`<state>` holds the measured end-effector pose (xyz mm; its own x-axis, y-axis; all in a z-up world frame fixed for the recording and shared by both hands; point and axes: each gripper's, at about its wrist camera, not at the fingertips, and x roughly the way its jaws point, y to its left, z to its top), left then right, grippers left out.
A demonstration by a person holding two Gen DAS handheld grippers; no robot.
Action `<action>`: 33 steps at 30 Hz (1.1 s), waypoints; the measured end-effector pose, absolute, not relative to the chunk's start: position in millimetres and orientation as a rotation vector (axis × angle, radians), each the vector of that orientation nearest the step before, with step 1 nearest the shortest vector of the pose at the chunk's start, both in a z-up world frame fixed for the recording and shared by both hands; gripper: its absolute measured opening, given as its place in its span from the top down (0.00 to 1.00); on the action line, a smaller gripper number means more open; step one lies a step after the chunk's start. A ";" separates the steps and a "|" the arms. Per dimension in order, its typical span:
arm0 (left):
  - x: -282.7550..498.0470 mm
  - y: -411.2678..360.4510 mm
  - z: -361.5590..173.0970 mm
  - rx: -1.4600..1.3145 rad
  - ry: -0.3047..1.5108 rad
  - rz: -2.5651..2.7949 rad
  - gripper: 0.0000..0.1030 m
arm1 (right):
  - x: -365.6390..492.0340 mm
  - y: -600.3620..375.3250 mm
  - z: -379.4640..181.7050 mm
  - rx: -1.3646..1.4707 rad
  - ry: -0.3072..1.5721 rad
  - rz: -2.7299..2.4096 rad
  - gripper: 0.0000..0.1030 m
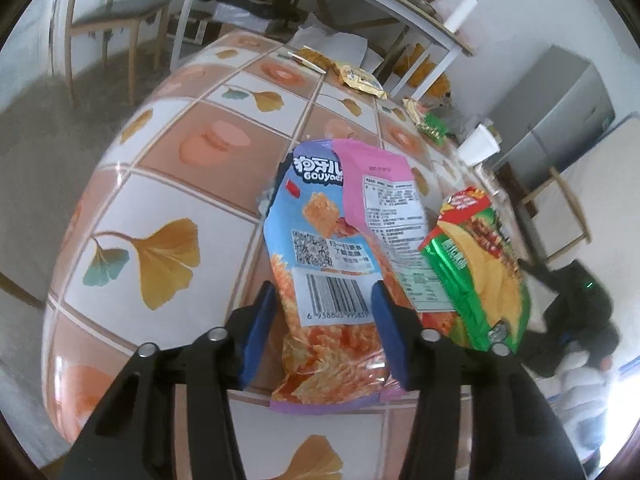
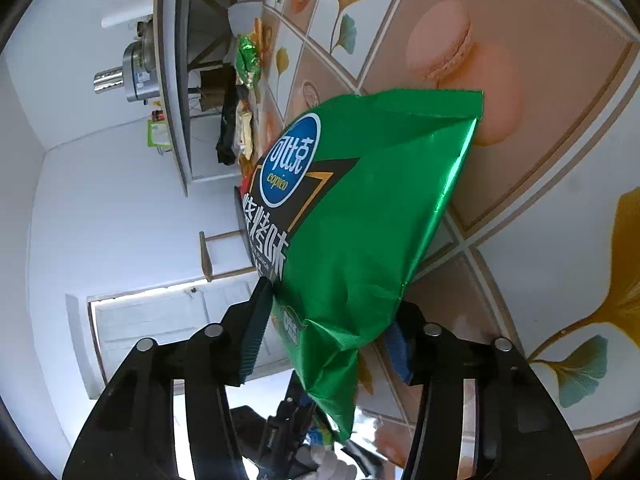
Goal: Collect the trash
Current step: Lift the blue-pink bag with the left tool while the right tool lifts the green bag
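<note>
Left claw (image 1: 324,292) tight on blue bag (image 1: 316,216), right claw (image 2: 334,292) on green bag (image 2: 360,200), near table edge (image 1: 404,138)

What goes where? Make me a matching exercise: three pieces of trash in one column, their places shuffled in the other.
Things:
1. blue bag
2. green bag
3. yellow wrapper

Places:
A. lying at the far end of the table
B. between the right jaws
C. between the left jaws

Pairs: 1-C, 2-B, 3-A
</note>
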<state>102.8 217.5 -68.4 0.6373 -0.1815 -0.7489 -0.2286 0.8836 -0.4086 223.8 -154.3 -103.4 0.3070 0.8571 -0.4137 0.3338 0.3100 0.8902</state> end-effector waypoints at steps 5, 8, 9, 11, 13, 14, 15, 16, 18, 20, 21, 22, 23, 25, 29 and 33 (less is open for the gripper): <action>102.9 210.6 -66.8 -0.423 0.888 0.061 0.69 | 218.8 -161.4 -106.8 1.278 1.267 0.517 0.58; 102.4 209.4 -66.1 -0.399 0.882 0.074 0.76 | 217.9 -164.1 -107.5 1.288 1.265 0.522 0.60; 102.3 209.3 -66.0 -0.395 0.880 0.075 0.78 | 217.7 -164.5 -107.3 1.295 1.263 0.527 0.61; 101.4 208.2 -64.7 -0.382 0.872 0.076 0.79 | 217.0 -165.3 -107.4 1.299 1.259 0.535 0.63; 101.4 207.2 -63.3 -0.368 0.865 0.075 0.81 | 216.7 -165.9 -107.6 1.308 1.255 0.544 0.67; 101.2 206.5 -62.6 -0.360 0.860 0.076 0.81 | 216.4 -166.5 -107.9 1.314 1.254 0.549 0.68; 100.9 205.6 -61.9 -0.355 0.856 0.076 0.82 | 216.4 -166.9 -108.1 1.319 1.252 0.554 0.70; 100.8 204.6 -60.8 -0.351 0.852 0.075 0.84 | 216.2 -167.5 -107.9 1.323 1.249 0.557 0.70; 100.0 203.9 -59.0 -0.347 0.844 0.071 0.85 | 216.9 -168.7 -105.3 1.326 1.239 0.566 0.75; 98.9 203.0 -57.0 -0.346 0.837 0.069 0.87 | 217.5 -169.8 -102.3 1.328 1.226 0.579 0.78; 98.5 202.9 -55.7 -0.345 0.832 0.067 0.88 | 217.7 -171.1 -101.1 1.329 1.218 0.587 0.79; 98.1 202.0 -54.2 -0.344 0.828 0.065 0.89 | 217.9 -171.7 -99.5 1.328 1.213 0.590 0.79; 97.7 201.6 -52.9 -0.343 0.823 0.063 0.89 | 218.1 -172.6 -98.3 1.328 1.209 0.593 0.80; 97.1 200.1 -49.9 -0.339 0.810 0.060 0.90 | 218.5 -174.8 -95.2 1.331 1.194 0.603 0.81; 95.4 197.8 -43.6 -0.332 0.785 0.052 0.91 | 218.9 -179.8 -88.6 1.337 1.159 0.621 0.84; 93.4 196.6 -35.4 -0.343 0.753 0.032 0.93 | 219.6 -186.4 -79.0 1.336 1.122 0.637 0.86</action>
<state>93.4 196.6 -35.4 0.7319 -0.0931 -0.6750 -0.1509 0.9439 -0.2938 219.6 -186.4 -79.0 0.3811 0.8863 -0.2632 0.2282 0.1857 0.9558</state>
